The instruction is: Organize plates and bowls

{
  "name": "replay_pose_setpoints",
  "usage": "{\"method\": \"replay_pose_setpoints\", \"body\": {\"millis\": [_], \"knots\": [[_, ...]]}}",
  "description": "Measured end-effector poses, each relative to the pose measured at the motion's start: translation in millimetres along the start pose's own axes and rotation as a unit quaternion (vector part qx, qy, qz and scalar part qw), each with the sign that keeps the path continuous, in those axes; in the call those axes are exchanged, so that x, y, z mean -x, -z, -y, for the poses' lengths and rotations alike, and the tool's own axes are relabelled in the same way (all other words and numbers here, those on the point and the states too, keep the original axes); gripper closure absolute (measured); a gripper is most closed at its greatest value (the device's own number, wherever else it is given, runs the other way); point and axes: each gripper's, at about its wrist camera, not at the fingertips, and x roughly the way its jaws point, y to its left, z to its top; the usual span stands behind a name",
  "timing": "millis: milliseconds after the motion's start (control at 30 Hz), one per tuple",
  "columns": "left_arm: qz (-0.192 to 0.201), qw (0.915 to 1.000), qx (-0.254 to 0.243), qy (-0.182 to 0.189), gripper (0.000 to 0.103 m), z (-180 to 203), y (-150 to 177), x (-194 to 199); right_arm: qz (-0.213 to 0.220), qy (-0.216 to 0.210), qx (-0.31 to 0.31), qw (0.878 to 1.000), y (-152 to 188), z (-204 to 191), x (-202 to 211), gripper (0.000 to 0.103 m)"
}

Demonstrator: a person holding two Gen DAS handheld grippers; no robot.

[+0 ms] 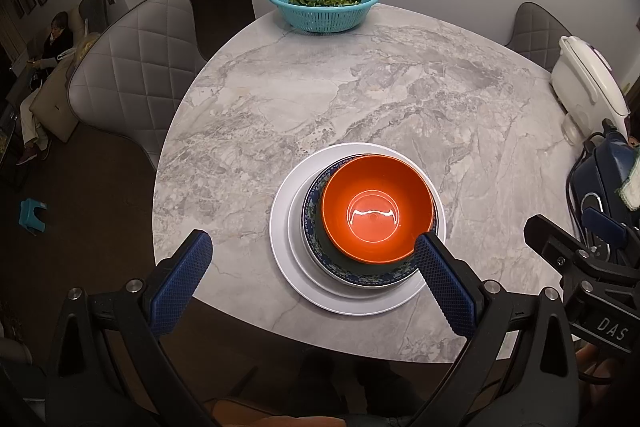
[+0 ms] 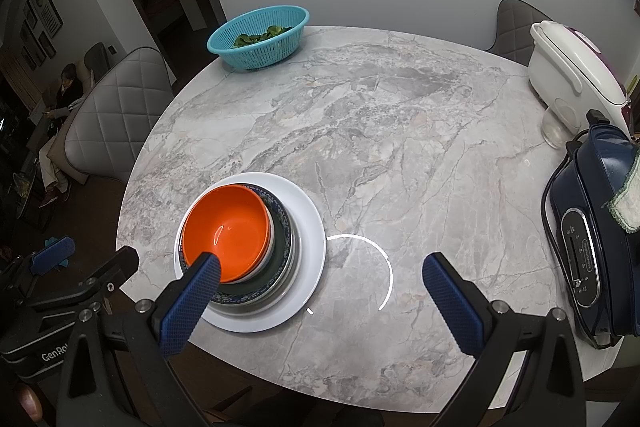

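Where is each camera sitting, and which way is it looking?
Left wrist: on the left gripper, facing across the marble table at the orange bowl; its blue fingers show.
Right wrist: on the right gripper, right of the stack; the left gripper peeks in.
Shared: bowl, white plate, teal colander.

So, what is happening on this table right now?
A person holds two tools over a marble table. Both the left tool and the right tool are open and hold nothing. The dishes already stand stacked: an orange bowl on top, a blue patterned plate under it, a white plate at the bottom.
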Motion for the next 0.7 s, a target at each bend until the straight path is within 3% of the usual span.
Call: {"method": "replay_pose_setpoints", "body": {"millis": [700], "knots": [[0.000,1.0000,-0.001,0.001,0.000,-0.5,-2.2,-0.8,-0.002,0.000,0.001,1.000,-1.8,0.2,-1.5,0.000]]}}
